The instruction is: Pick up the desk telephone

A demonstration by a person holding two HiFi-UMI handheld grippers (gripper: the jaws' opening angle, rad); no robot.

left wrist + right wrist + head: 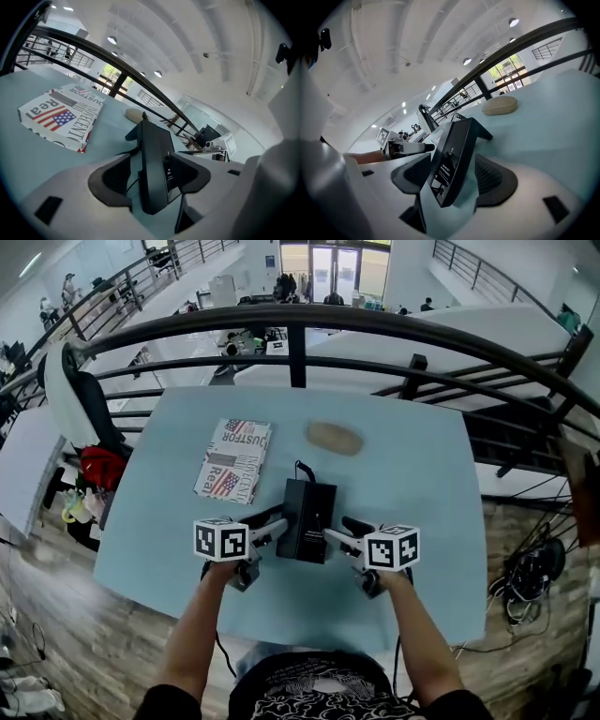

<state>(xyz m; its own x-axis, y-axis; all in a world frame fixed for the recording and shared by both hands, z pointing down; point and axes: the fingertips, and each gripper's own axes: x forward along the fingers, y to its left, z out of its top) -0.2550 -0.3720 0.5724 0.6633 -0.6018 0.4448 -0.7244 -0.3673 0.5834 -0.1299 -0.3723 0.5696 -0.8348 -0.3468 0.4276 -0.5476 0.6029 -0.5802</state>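
Bracketing the black desk telephone, which rests mid-way across the teal table, the left gripper holds its jaws spread, the phone between them and a gap showing at one pad. The right gripper straddles it from the other side, likewise not yet clamped. A sound lift likely means squeezing both pairs squarely and together, then rising level, minding the cord at the far end. At left, a folded paper with flag graphics reads "Real" and "INNOCENT"; white print on the phone's side is too small to read.
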